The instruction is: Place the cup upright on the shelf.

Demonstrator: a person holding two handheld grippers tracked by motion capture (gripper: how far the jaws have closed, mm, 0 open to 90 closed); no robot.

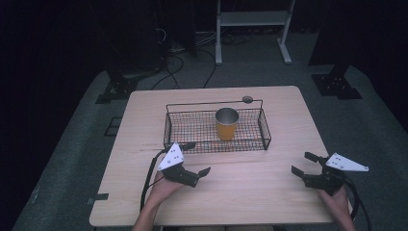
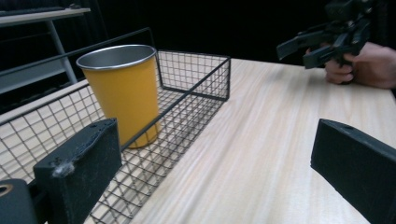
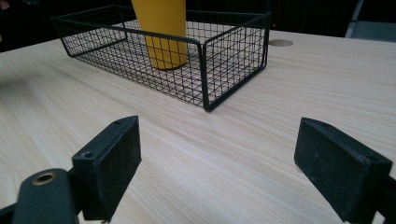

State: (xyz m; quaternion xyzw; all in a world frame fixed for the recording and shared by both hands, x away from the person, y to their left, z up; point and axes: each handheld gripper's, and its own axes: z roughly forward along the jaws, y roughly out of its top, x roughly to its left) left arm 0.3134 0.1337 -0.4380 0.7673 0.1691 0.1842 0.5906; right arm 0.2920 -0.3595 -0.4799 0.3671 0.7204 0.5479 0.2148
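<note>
Yellow cup [image 1: 226, 124] stands upright inside wire basket [image 1: 192, 142] on counter [image 1: 250, 187], ahead of both tongs. Left tongs [image 1: 198, 158] wide, empty, just beside basket's near rim. Right tongs [image 1: 304, 163] wide, empty, well apart from basket.

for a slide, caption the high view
Yellow cup upright in wire basket; both open grippers, left and right, on the table.

Cup [image 3: 163, 32]: rim cut off by top edge in right gripper view.
Basket [image 2: 196, 88]: near-left part cut off in left gripper view.
Round object [image 1: 247, 99] beyond basket: too small to identify.
</note>
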